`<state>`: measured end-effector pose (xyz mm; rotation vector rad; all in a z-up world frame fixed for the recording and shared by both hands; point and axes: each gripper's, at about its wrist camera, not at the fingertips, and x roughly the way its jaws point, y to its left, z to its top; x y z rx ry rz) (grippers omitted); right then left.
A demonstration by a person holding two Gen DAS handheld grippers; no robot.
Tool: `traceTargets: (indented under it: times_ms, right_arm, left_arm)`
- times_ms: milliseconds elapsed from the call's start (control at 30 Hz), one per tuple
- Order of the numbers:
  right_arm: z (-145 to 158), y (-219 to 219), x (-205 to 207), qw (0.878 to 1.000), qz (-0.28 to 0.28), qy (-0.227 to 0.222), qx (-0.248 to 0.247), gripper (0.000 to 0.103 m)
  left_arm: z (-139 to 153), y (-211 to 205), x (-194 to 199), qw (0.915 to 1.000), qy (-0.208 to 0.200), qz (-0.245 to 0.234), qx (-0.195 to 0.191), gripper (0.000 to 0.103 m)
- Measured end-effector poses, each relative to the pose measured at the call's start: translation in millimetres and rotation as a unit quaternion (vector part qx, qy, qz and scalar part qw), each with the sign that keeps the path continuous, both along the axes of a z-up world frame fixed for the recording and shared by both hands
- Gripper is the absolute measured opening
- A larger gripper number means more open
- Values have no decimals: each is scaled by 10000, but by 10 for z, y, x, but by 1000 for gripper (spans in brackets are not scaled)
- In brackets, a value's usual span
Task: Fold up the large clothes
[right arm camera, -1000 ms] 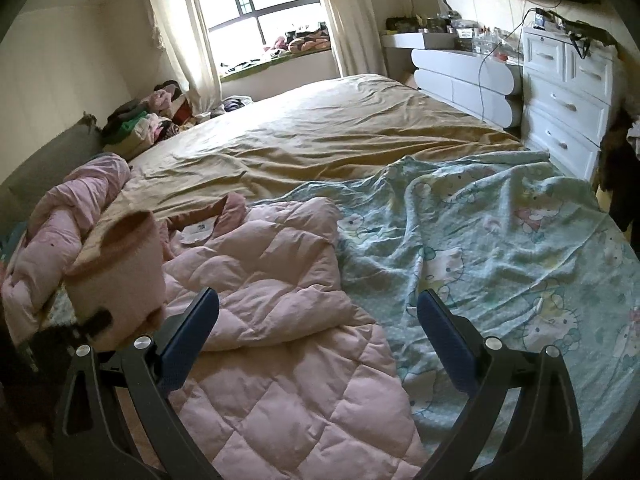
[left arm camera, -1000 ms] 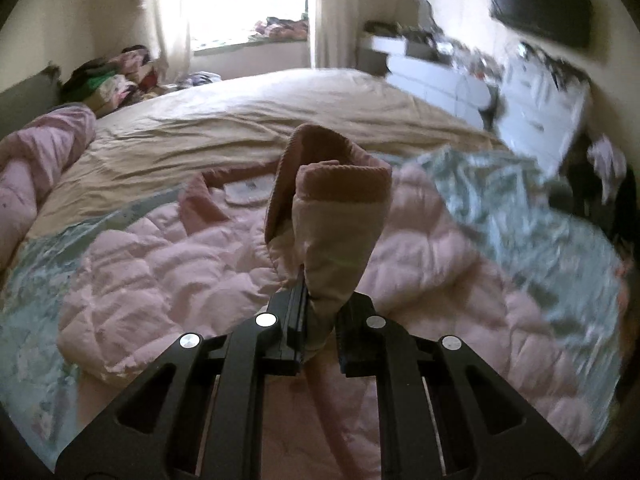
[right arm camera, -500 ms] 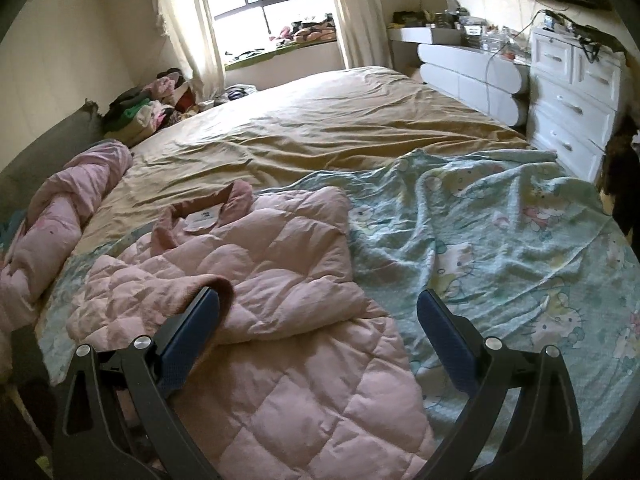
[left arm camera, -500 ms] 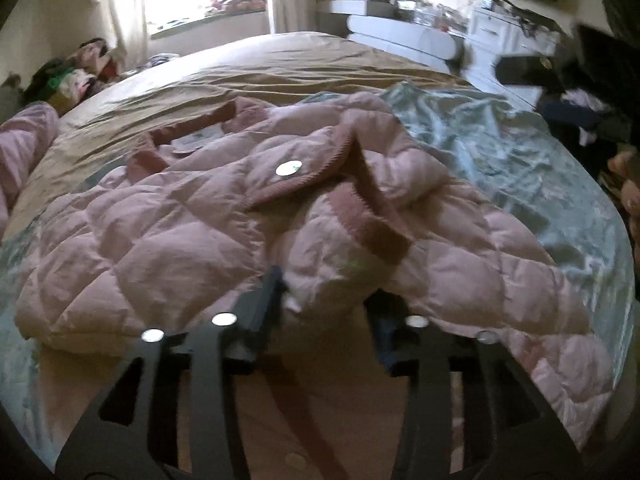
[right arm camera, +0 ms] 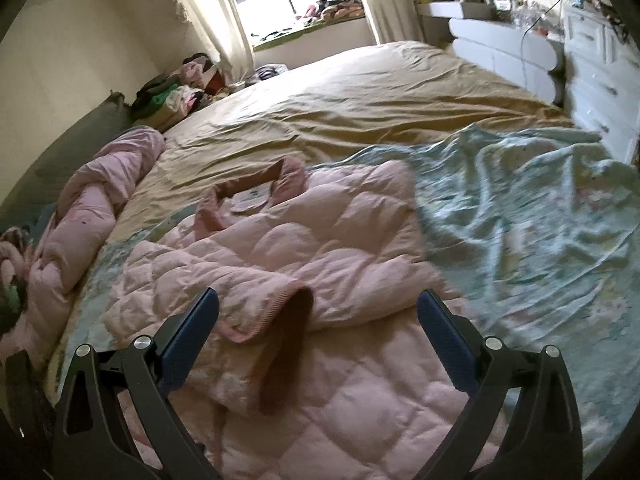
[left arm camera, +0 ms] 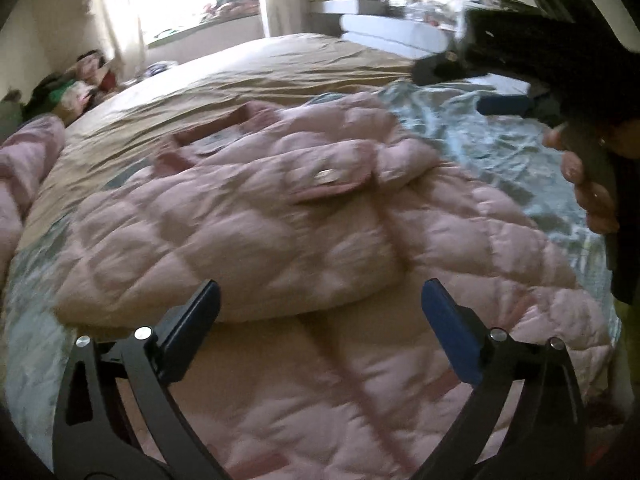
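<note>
Left gripper (left arm camera: 320, 332) jaws just opened wide, empty; right gripper (right arm camera: 318, 328) apart too. Sleeve cuff (right arm camera: 280, 312) sits mid-frame on the pink jacket (left arm camera: 248, 232); flatten before next fold.

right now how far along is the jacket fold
Done: one sleeve lies folded across the jacket, which lies on the bed, collar at the far end. In hand: nothing. The left gripper has just been opening and is clear of the sleeve; the right gripper is open too. Left: the lower half still lies flat toward the camera, so the body probably needs folding up.
</note>
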<state>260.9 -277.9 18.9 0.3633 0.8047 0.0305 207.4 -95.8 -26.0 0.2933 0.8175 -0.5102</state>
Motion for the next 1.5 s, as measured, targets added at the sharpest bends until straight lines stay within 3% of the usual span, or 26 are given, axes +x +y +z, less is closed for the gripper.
traceTargets:
  times_ms: [267, 333, 400, 500, 633, 867, 1000, 1167, 1333, 1500]
  right_arm:
    - [-181, 284, 184, 9992, 135, 263, 273, 98]
    - [-224, 329, 227, 9985, 168, 334, 395, 92]
    - [-263, 382, 280, 9979, 222, 412, 458, 77]
    - [-364, 428, 367, 9966, 186, 551, 590, 68]
    - [-557, 437, 488, 9929, 53, 800, 876, 59]
    - [-742, 469, 594, 9899, -26, 858, 1133, 34]
    - [-693, 486, 579, 9944, 26, 633, 851, 10]
    - [-281, 595, 617, 9989, 466, 56, 5, 8]
    - [303, 635, 723, 9927, 830, -569, -659, 7]
    - [540, 586, 912, 9867, 841, -754, -1169, 7]
  left_arm:
    - [149, 629, 228, 9971, -88, 753, 15, 94]
    - [180, 796, 274, 9954, -103, 947, 39, 94]
    - [213, 964, 312, 9936, -30, 1129, -49, 94]
    - [277, 1203, 359, 9904, 69, 1340, -341, 94]
    - [333, 1440, 422, 9867, -2, 1566, -431, 94]
    - [341, 1797, 568, 9802, 3, 1881, -612, 94]
    - [316, 1924, 647, 9775, 26, 1993, -690, 94]
    - [302, 2062, 779, 9727, 75, 2195, -747, 94]
    - [352, 2173, 925, 9677, 83, 2345, -917, 94]
    - [430, 2126, 1049, 9690, 10, 2301, -903, 94]
